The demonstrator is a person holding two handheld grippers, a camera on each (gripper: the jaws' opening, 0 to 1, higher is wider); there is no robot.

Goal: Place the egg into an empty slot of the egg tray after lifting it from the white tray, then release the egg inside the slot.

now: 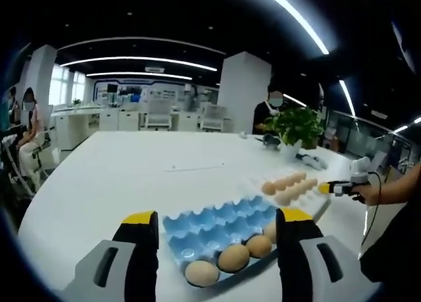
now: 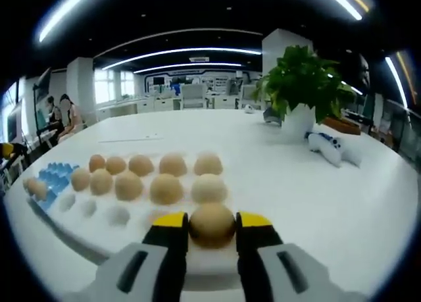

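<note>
In the right gripper view my right gripper (image 2: 212,226) is shut on a brown egg (image 2: 212,223) at the near edge of the white tray (image 2: 99,233). I cannot tell if the egg is off the tray. Several more eggs (image 2: 166,189) fill the rows behind it. The blue egg tray (image 2: 54,174) lies at far left. In the left gripper view my left gripper (image 1: 218,218) stands open over the blue egg tray (image 1: 210,223). That tray holds brown eggs (image 1: 233,257) along its near edge, with its other slots bare. The right gripper (image 1: 337,188) sits at the white tray's (image 1: 321,206) far end.
A potted plant (image 2: 302,85) and a white game controller (image 2: 332,147) stand on the white table (image 2: 316,203) to the right of the trays. A person's hand (image 1: 368,193) holds the right gripper. People sit at desks in the background (image 1: 29,127).
</note>
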